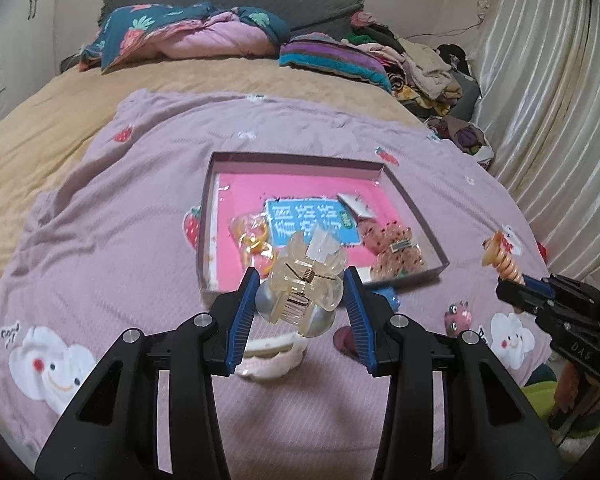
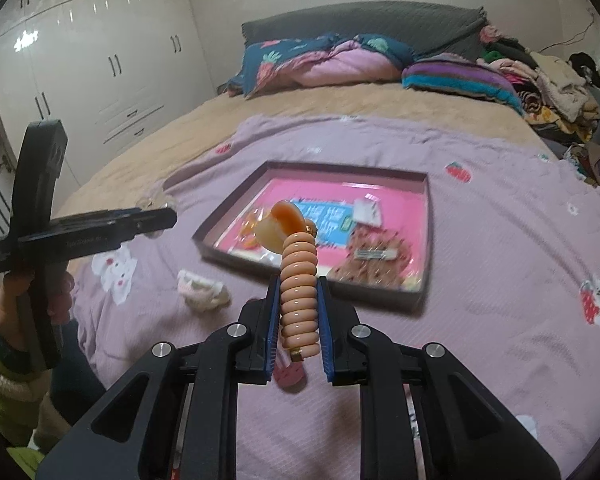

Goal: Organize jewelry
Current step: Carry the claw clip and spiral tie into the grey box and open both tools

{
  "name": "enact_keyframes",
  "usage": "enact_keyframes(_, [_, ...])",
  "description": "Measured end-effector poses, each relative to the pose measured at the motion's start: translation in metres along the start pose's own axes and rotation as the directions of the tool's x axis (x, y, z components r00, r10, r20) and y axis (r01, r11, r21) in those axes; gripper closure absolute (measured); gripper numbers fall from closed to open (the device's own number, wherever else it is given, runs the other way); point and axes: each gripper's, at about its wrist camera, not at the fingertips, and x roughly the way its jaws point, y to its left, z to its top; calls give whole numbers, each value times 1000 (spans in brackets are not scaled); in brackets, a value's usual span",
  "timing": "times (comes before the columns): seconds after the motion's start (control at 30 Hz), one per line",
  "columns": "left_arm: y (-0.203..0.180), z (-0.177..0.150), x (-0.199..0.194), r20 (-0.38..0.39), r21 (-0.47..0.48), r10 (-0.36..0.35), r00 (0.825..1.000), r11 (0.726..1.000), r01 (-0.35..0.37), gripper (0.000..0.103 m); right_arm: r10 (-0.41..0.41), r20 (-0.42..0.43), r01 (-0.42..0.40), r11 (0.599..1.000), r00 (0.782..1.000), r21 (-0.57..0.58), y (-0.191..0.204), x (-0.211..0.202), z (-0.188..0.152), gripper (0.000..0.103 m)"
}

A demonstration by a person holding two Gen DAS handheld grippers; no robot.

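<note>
My left gripper [image 1: 300, 292] is shut on a clear yellowish claw hair clip [image 1: 306, 284] and holds it above the bedspread, just in front of the shallow box [image 1: 210, 216] with a pink floor. My right gripper [image 2: 299, 300] is shut on an orange spiral hair tie [image 2: 298, 280] with a bow, held in the air before the box [image 2: 236, 200]; it also shows in the left wrist view [image 1: 512, 280]. In the box lie orange rings [image 1: 254, 240], a red-dotted bow clip [image 1: 396, 252] and a blue card [image 1: 312, 220].
A white claw clip [image 1: 270, 360] [image 2: 202, 290], a small blue piece [image 1: 390, 294], a pink figure [image 1: 458, 316] and a dark pink piece [image 1: 342, 340] lie on the purple bedspread [image 1: 140, 200]. Pillows and piled clothes [image 1: 420, 64] are at the back; a curtain [image 1: 548, 120] is on the right.
</note>
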Motion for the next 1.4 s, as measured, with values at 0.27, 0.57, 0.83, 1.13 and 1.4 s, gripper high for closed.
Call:
enact_keyframes(0.27, [-11,18,5,11,20,-15,1000,1000,15,68,-34,46,34,999,998,15,-18,-8,19,86])
enact_keyframes(0.57, [-20,37,21,12,44,-25,1000,999,25,68,-55,74,52,998,996,48,-35,-8,36,86])
enact_keyframes(0.83, [-21,43,41,-12,47,-36,999,998,37,68,-71,78,64,994,994,85,-48,3,47,86])
enact_keyframes(1.13, [-14,47,73,-46,35,-37,998,999,39,68,-74,66,65,989,995,129,-63,25,57,86])
enact_keyframes(1.4, [-4,42,99,-92,7,-41,995,999,42,68,-74,31,69,987,997,145,-70,49,58,86])
